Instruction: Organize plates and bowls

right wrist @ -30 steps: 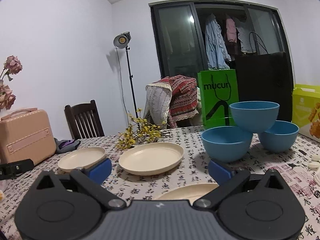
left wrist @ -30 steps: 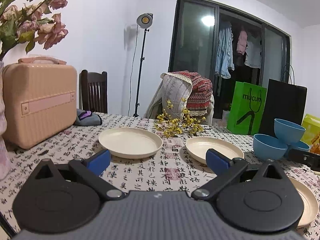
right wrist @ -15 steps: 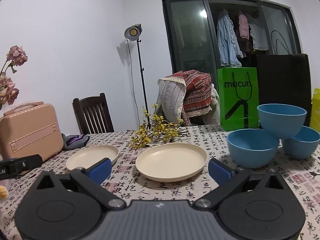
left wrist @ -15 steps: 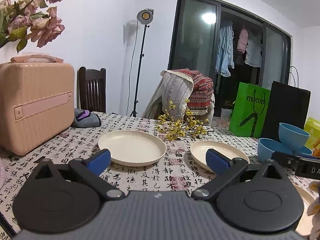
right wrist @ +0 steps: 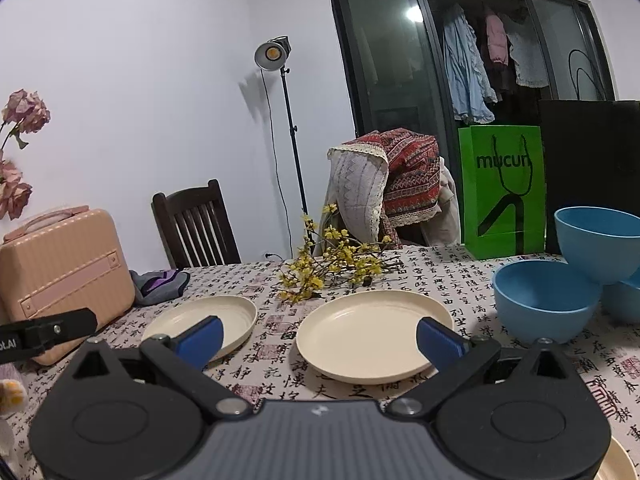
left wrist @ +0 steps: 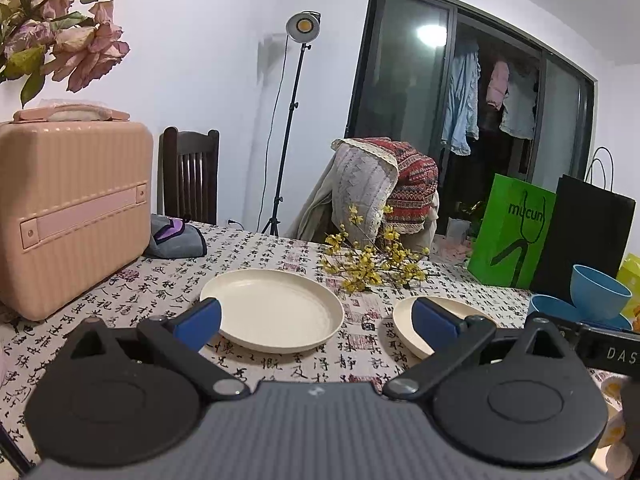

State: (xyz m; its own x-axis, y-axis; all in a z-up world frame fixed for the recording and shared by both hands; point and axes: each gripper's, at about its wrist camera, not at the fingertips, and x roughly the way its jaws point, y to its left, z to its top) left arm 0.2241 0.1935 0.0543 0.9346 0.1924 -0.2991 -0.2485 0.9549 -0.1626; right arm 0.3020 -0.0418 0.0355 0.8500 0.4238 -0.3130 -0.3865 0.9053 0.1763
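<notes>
Two cream plates lie on the patterned tablecloth. In the left wrist view one plate (left wrist: 276, 314) sits straight ahead of my open left gripper (left wrist: 316, 322), the other plate (left wrist: 404, 320) partly behind its right finger. The right wrist view shows the nearer plate (right wrist: 372, 334) between the spread blue pads of my open right gripper (right wrist: 318, 338), and the farther plate (right wrist: 236, 314) to the left. Three blue bowls cluster at the right: a front bowl (right wrist: 544, 300), one tilted on top (right wrist: 600, 242), a third mostly hidden behind. A further cream plate's rim (right wrist: 622, 462) peeks out at the bottom right.
A pink hard case (left wrist: 68, 208) stands at the table's left, with a grey-purple cloth (left wrist: 176, 238) beside it. Yellow flower sprigs (left wrist: 368, 264) lie behind the plates. Green (right wrist: 502, 188) and black (right wrist: 592, 168) paper bags stand at the back right. Chairs line the far edge.
Both grippers have moved forward and slightly left over the table; the plates now look closer. Both stay open and hold nothing.
</notes>
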